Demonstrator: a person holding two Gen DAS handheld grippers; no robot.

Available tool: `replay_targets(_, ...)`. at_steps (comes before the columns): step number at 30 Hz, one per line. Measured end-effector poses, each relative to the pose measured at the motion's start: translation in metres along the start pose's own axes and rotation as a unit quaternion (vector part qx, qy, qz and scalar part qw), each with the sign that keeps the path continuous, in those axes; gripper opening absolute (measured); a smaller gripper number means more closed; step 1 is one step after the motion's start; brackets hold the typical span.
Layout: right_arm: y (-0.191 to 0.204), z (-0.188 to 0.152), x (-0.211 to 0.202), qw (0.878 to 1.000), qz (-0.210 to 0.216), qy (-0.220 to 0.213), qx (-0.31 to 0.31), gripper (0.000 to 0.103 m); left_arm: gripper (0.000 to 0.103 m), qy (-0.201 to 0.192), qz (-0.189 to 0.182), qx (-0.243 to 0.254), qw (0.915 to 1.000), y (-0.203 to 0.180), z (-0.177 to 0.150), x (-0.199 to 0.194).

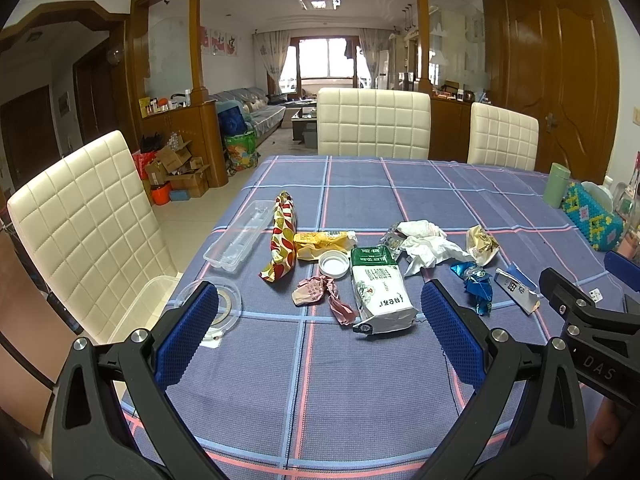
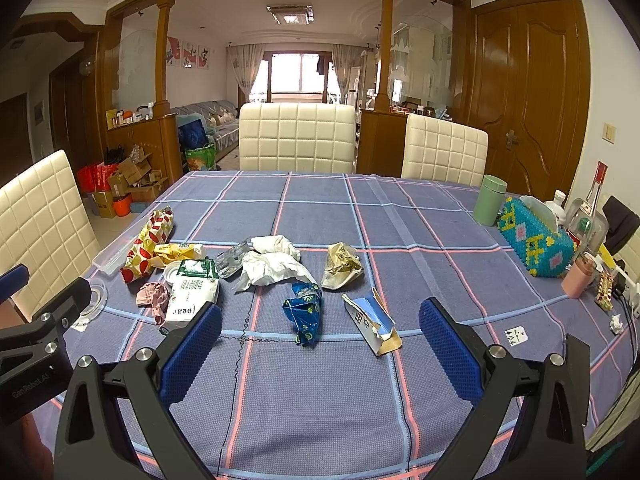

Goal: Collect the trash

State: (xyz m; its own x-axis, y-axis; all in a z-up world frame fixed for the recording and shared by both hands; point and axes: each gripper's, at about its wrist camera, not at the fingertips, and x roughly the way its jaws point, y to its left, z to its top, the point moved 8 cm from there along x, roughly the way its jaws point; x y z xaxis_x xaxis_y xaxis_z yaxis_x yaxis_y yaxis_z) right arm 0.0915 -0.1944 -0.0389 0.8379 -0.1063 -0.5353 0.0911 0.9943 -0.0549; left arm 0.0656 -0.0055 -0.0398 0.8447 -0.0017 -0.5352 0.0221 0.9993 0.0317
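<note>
Trash lies scattered on the blue plaid tablecloth (image 1: 360,380). In the left wrist view: a green-white milk carton (image 1: 380,296), a pink wrapper (image 1: 324,294), a white lid (image 1: 334,263), a red-yellow wrapper (image 1: 282,240), a yellow wrapper (image 1: 322,242), white tissue (image 1: 426,246) and a blue foil wrapper (image 1: 476,282). My left gripper (image 1: 318,332) is open and empty, just short of the carton. My right gripper (image 2: 320,344) is open and empty, near the blue foil wrapper (image 2: 304,314) and a torn blue-white box (image 2: 374,322). A gold wrapper (image 2: 342,266) lies beyond.
A clear plastic tray (image 1: 236,240) and a round clear lid (image 1: 224,306) lie at the table's left edge. A green canister (image 2: 489,200), a beaded tissue box (image 2: 534,238), bottles and a pink cup (image 2: 578,276) stand at the right. White chairs (image 1: 372,122) ring the table.
</note>
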Motion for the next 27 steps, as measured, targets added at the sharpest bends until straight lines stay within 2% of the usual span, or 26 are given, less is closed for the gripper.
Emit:
replay_targets(8, 0.000, 0.000, 0.000, 1.000, 0.000, 0.001, 0.000, 0.097, 0.100, -0.001, 0.000, 0.001, 1.0000, -0.010, 0.002, 0.000)
replay_targets(27, 0.000, -0.002, 0.001, 1.000, 0.001, 0.003, 0.001, 0.097, 0.100, -0.001, -0.001, 0.001, 1.0000, -0.005, -0.001, -0.002)
